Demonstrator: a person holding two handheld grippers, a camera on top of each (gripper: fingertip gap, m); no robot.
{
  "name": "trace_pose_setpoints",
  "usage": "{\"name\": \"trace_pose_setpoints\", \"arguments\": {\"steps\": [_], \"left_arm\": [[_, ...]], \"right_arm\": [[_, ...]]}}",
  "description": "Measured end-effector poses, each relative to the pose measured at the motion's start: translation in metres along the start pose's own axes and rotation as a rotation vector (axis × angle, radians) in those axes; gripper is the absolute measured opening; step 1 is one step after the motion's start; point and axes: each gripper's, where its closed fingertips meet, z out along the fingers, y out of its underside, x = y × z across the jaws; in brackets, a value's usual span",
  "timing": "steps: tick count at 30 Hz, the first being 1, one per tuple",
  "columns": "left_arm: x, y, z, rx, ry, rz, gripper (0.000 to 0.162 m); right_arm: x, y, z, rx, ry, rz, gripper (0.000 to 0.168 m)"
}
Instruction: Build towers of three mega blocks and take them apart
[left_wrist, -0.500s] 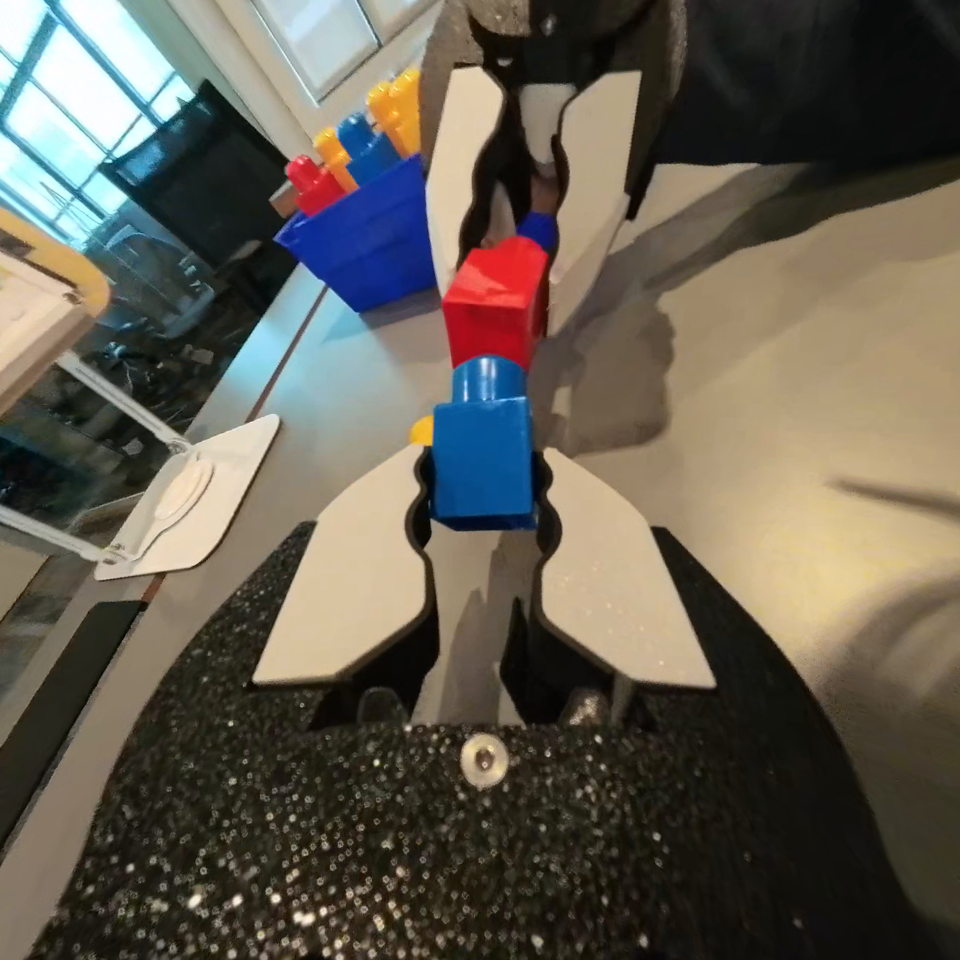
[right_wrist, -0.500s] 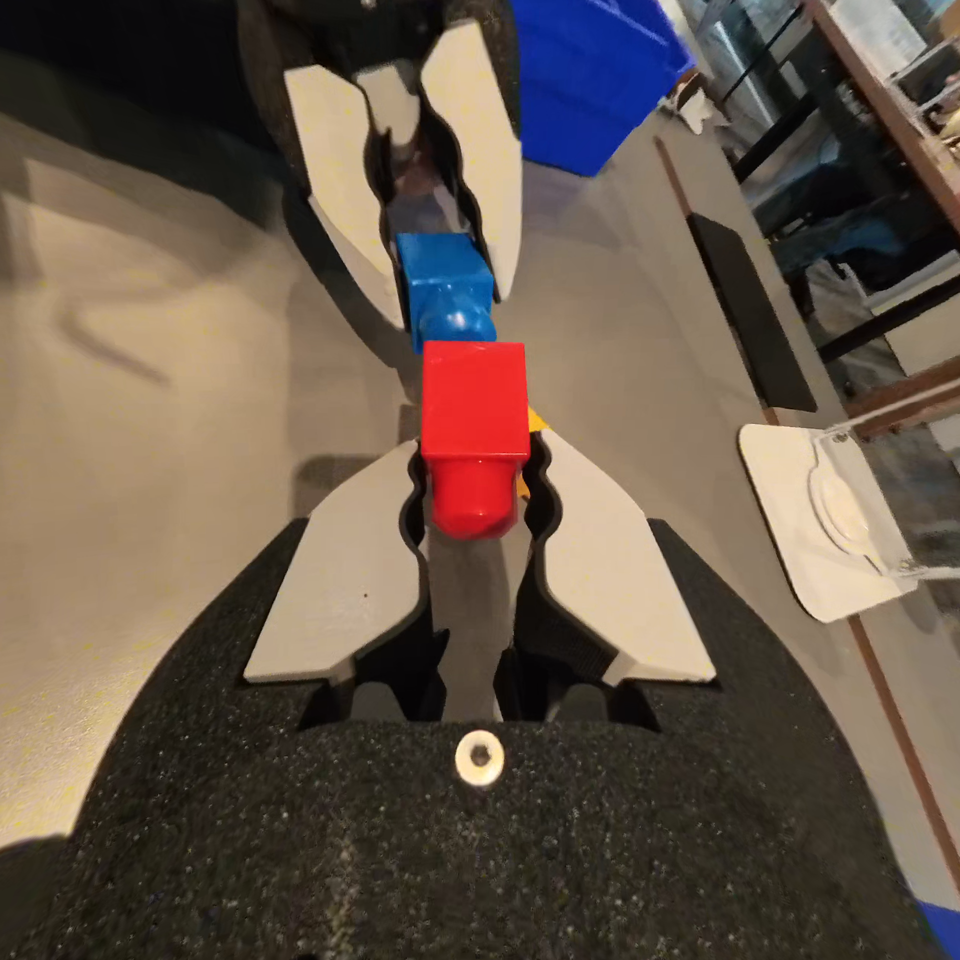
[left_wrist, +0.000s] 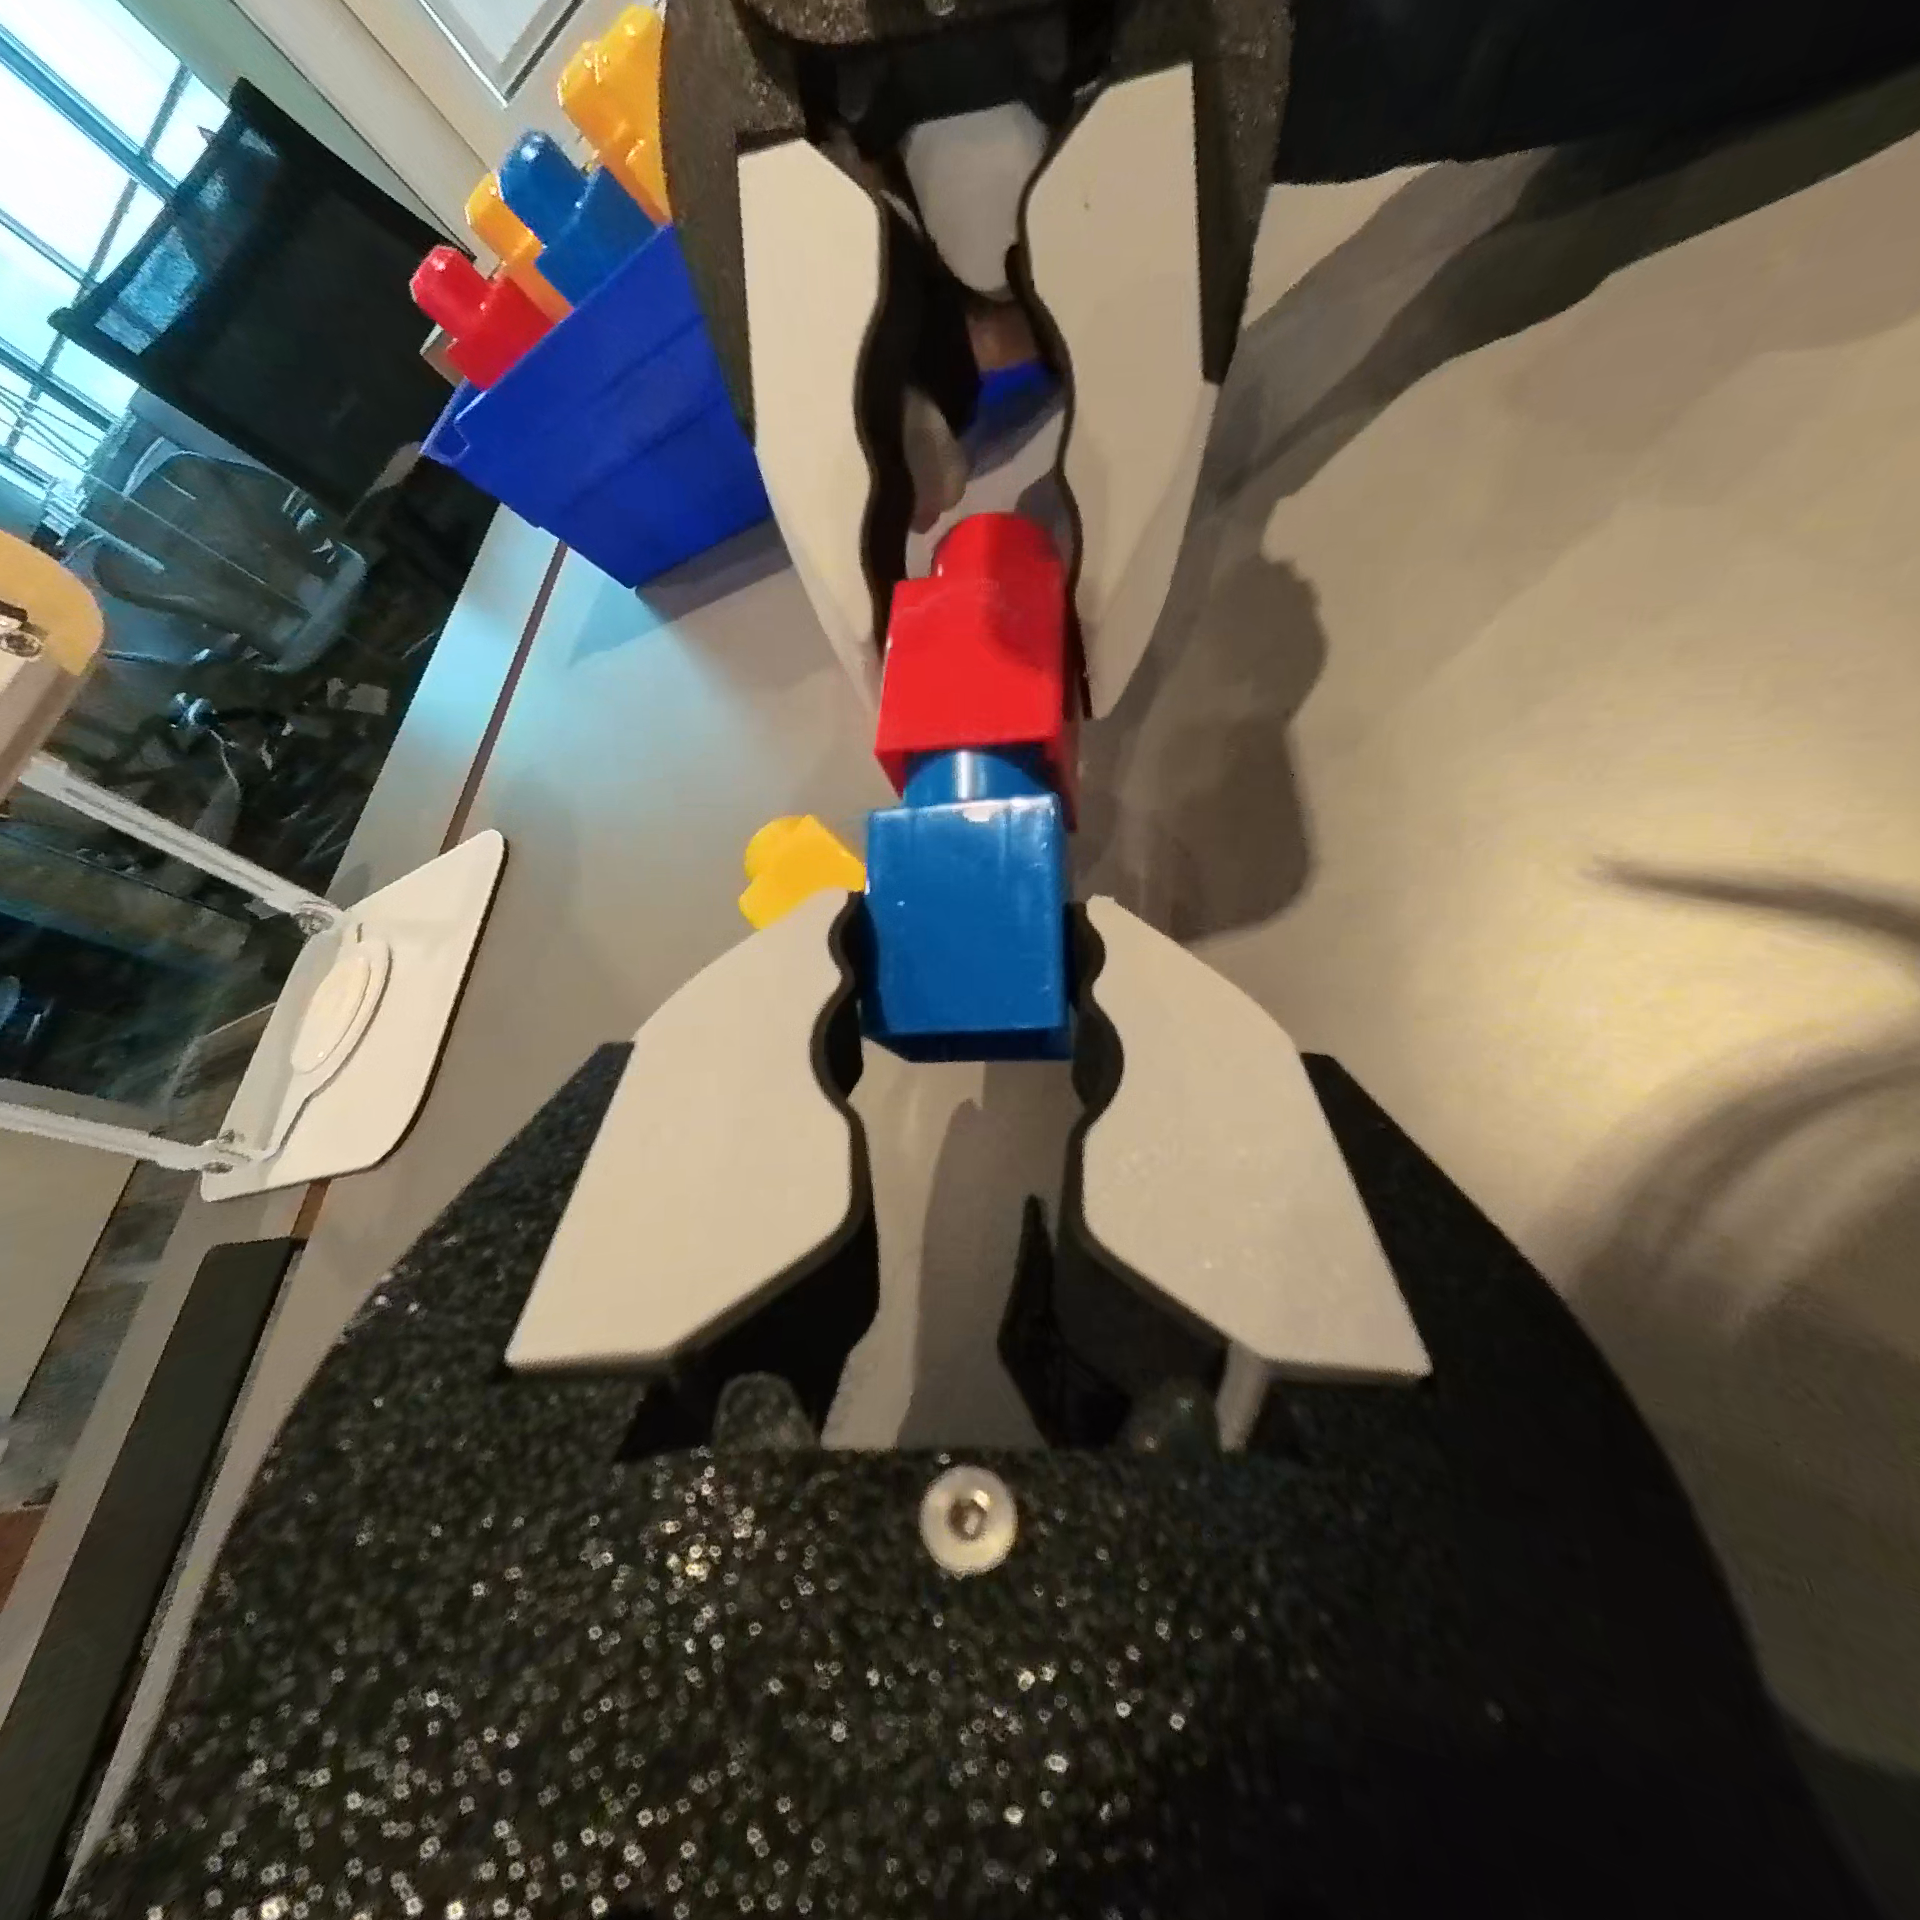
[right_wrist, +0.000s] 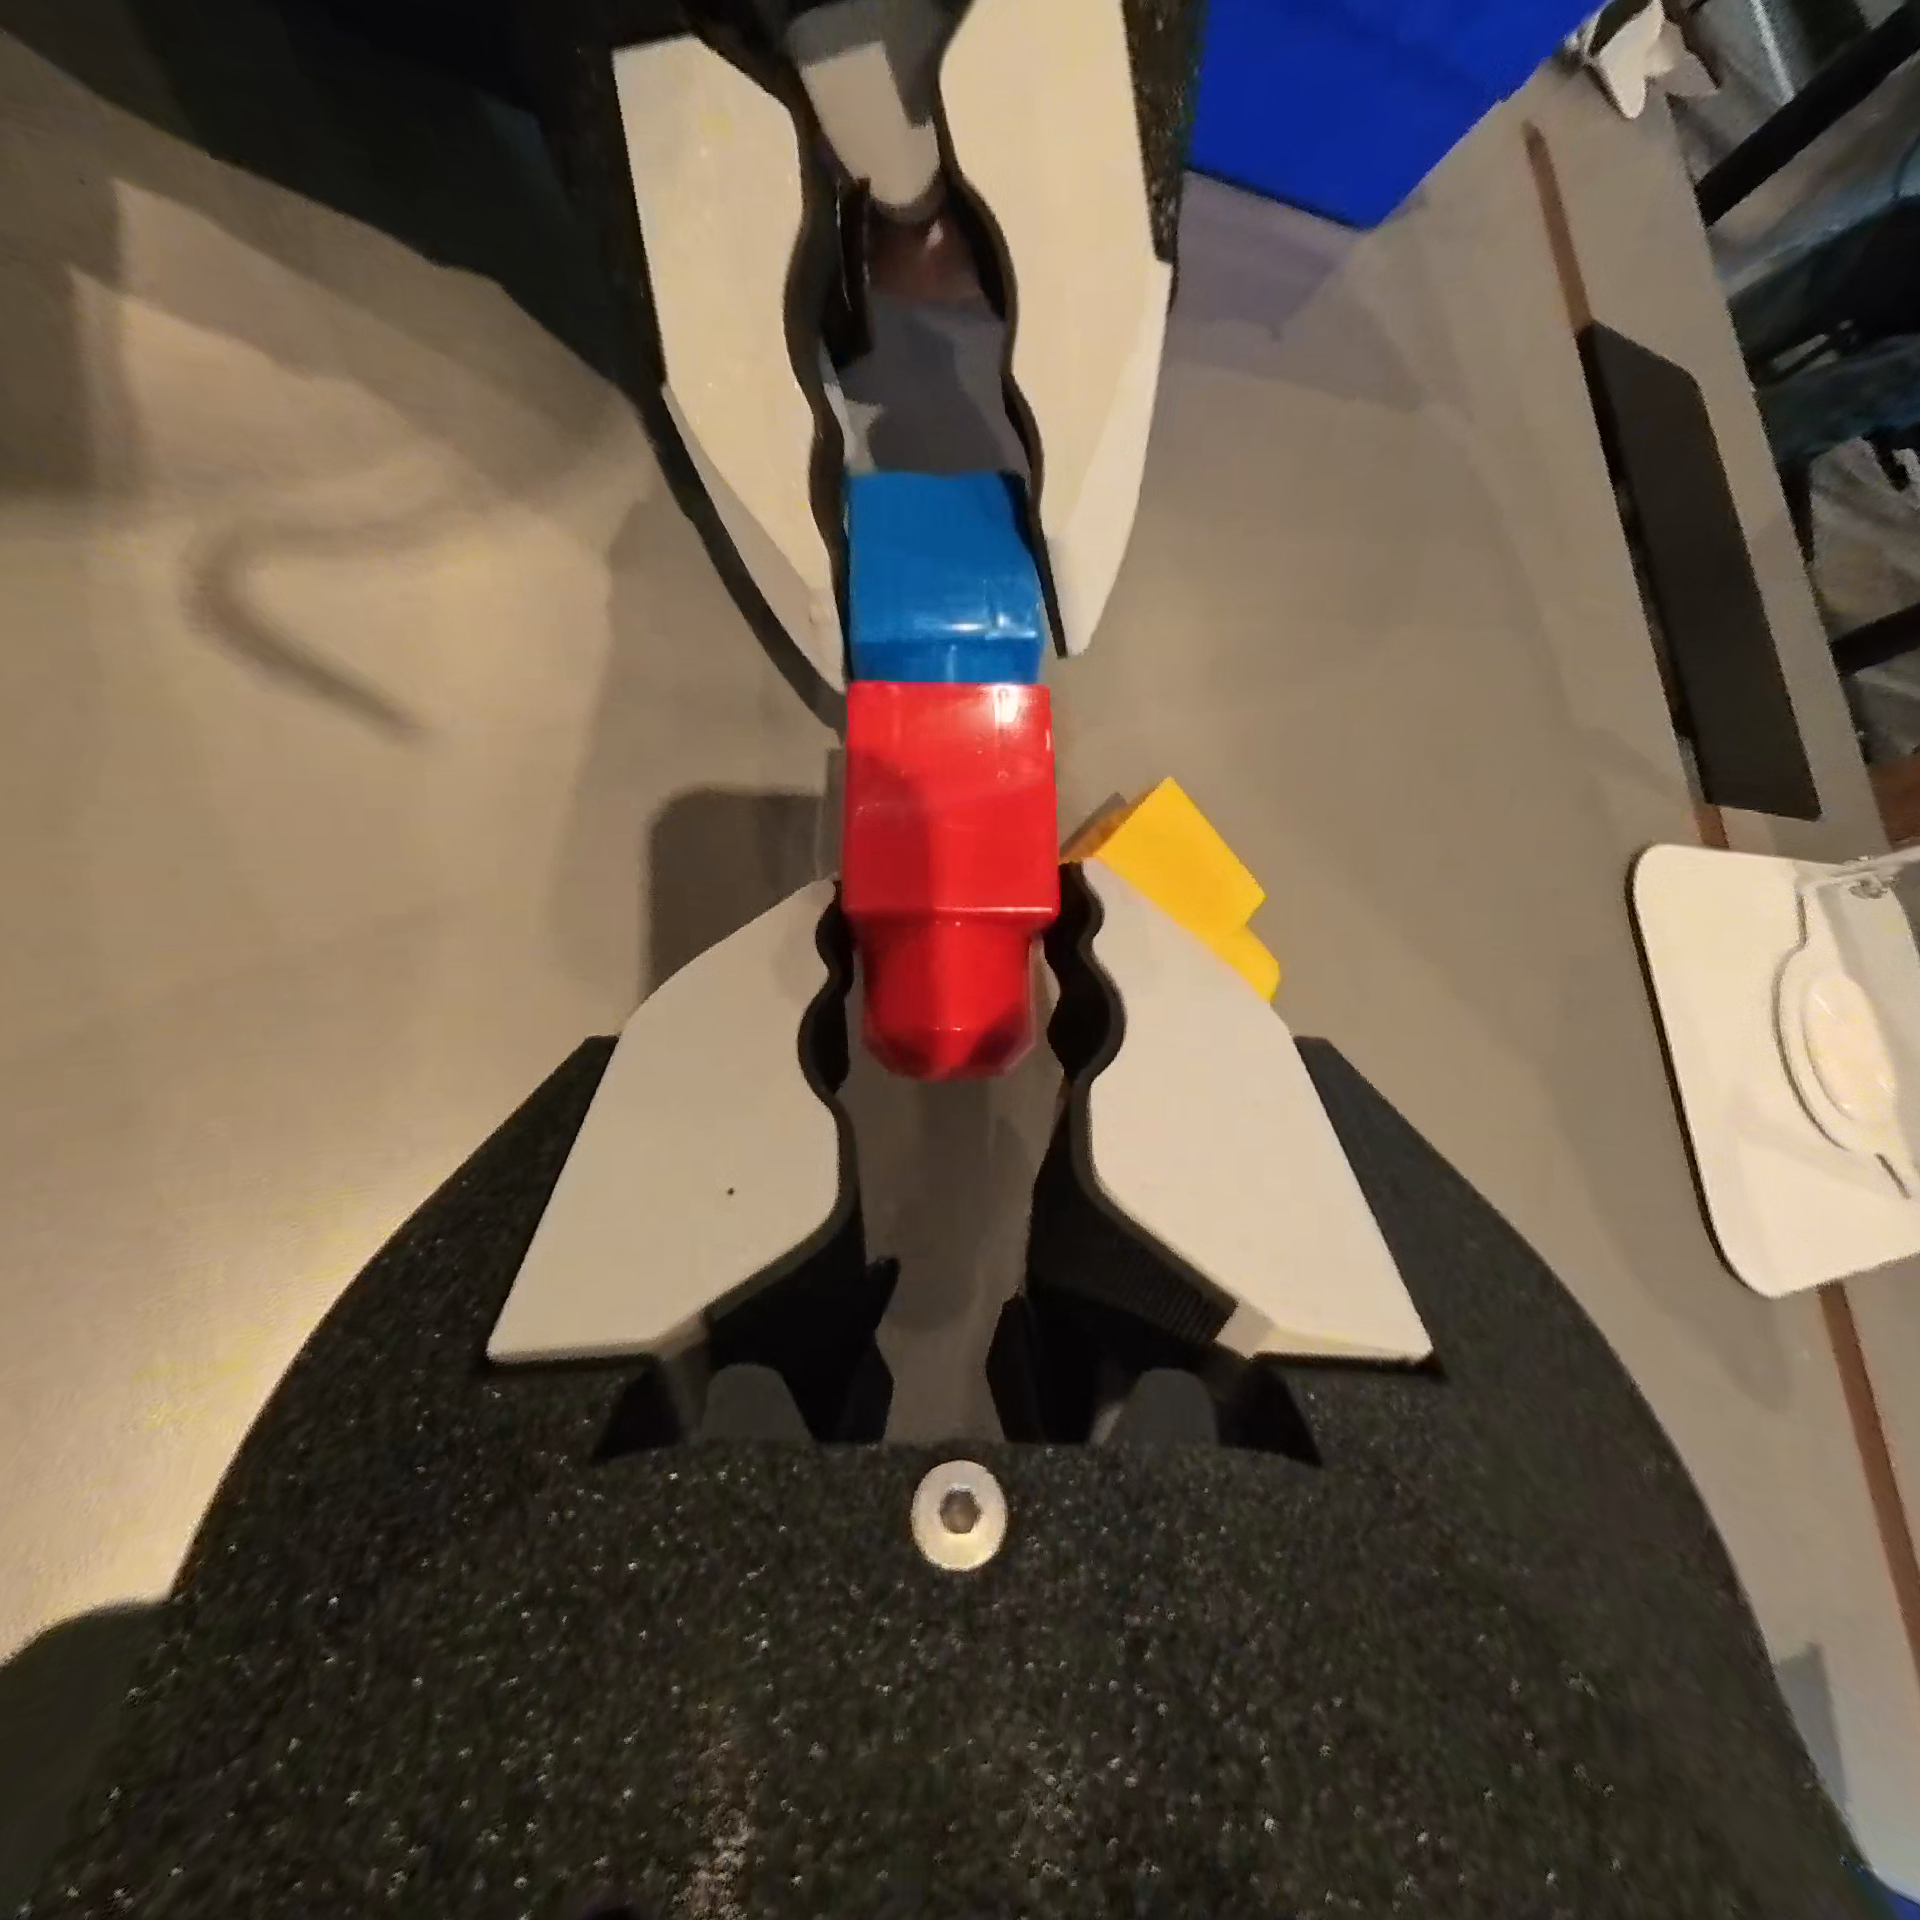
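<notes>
Left wrist view: left gripper (left_wrist: 966, 961) has its jaws clamped on the blue block (left_wrist: 961, 925), stud pointing away into the underside of the red block (left_wrist: 977, 670), which the right gripper (left_wrist: 971, 665) grips from the far side, both above the desk (left_wrist: 1558, 727). Half a second ago the blue stud was well exposed; now only a short bit shows, so the two are being pushed together. Yellow block (left_wrist: 795, 868) lies on the desk just beside; blue bin (left_wrist: 613, 436) with more blocks sits farther back. Right wrist view: right gripper (right_wrist: 951, 935) jaws pinch the red block (right_wrist: 951, 800), stud toward camera; blue block (right_wrist: 940, 587) now butts against it with almost no gap, held by the left gripper (right_wrist: 935, 582). Yellow block (right_wrist: 1179, 868) waits beside. Likely joining step, third block not yet on.
</notes>
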Motion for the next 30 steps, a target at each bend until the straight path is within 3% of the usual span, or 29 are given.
{"name": "trace_pose_setpoints", "arguments": {"steps": [1, 10, 20, 27, 30], "left_arm": [[0.0, 0.001, 0.001, -0.007, -0.002, 0.002, 0.037], [-0.002, 0.0, 0.002, -0.029, -0.018, -0.045, 0.036], [0.012, -0.017, 0.006, -0.04, 0.001, 0.114, 0.036], [-0.001, -0.011, 0.0, -0.06, -0.068, 0.069, 0.036], [-0.009, -0.004, 0.001, -0.128, -0.136, 0.088, 0.051]], "right_arm": [[0.0, 0.001, 0.001, -0.013, 0.006, -0.007, 0.036], [0.006, 0.003, 0.002, -0.037, 0.051, -0.039, 0.036], [-0.003, 0.025, 0.018, -0.189, 0.02, -0.121, 0.037], [0.003, 0.011, 0.012, -0.091, 0.045, -0.071, 0.036], [0.005, 0.011, 0.011, -0.081, 0.054, -0.065, 0.036]]}}
